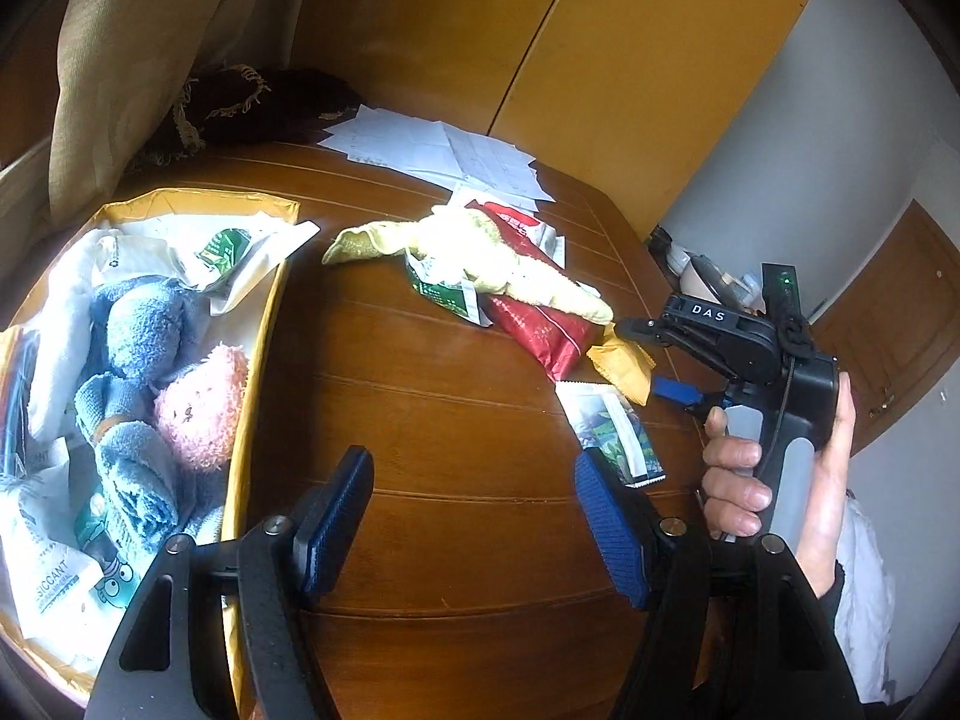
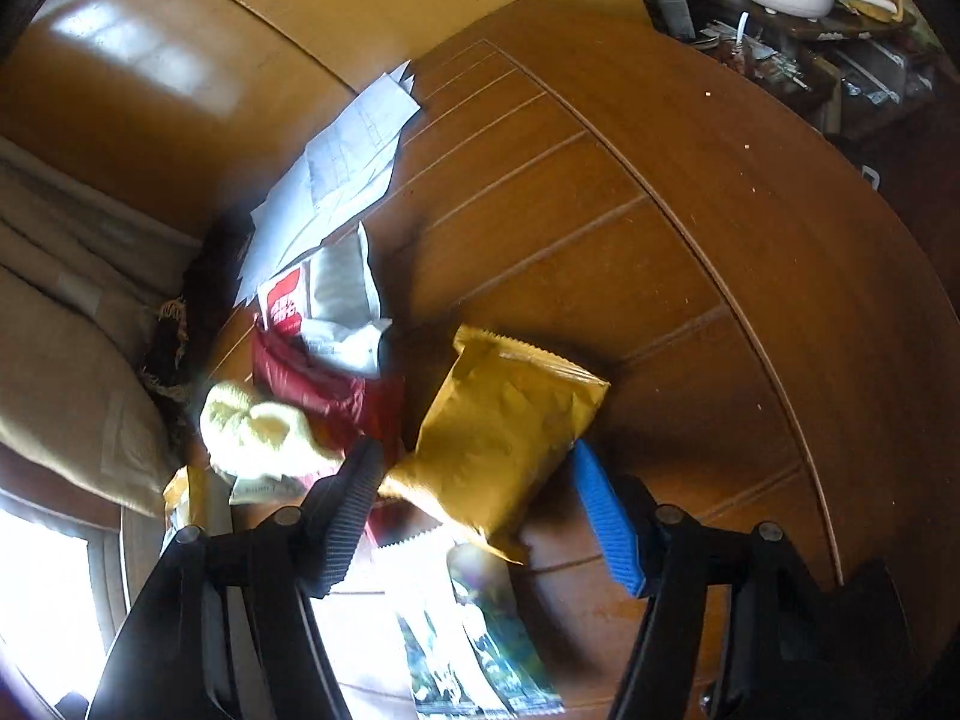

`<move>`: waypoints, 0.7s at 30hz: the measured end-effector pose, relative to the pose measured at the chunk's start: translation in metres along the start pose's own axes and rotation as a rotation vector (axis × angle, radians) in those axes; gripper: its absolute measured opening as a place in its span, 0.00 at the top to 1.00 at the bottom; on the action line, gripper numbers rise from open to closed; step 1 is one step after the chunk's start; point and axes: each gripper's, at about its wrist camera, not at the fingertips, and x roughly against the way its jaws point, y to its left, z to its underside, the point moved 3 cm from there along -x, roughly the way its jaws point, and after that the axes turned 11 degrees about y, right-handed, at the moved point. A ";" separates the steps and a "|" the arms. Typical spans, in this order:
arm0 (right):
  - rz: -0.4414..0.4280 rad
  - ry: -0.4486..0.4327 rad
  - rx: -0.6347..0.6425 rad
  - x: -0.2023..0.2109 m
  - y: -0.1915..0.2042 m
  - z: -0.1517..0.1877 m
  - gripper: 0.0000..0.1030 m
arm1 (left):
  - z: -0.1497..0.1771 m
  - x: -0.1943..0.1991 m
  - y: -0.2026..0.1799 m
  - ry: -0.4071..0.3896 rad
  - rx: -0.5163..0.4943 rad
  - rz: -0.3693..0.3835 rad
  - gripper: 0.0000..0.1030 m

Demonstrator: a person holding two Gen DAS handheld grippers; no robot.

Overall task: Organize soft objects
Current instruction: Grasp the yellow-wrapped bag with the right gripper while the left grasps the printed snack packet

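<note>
The right hand-held gripper [image 2: 474,510] is wide open, with the yellow packet [image 2: 498,438] between its fingers on the table [image 2: 690,228]. It may pinch only a corner, so the slippery packet could slide out. The packet's long side points away and to the right. The left hand-held gripper [image 1: 474,516] hangs open and empty near the box [image 1: 258,360] of soft toys.

Yellow towel [image 1: 480,252], red pkt [image 1: 540,330], pink plush [image 1: 201,402].
</note>
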 end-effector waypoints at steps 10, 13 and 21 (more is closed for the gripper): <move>0.172 -0.112 0.094 -0.011 0.022 0.008 0.37 | 0.002 -0.010 -0.006 0.028 -0.014 0.004 0.29; 0.187 -0.132 0.117 -0.012 0.022 0.011 0.50 | 0.003 -0.015 -0.012 0.046 -0.024 -0.007 0.29; -0.044 -0.174 0.064 0.008 -0.003 0.015 0.59 | 0.002 -0.052 -0.037 0.134 -0.063 -0.002 0.29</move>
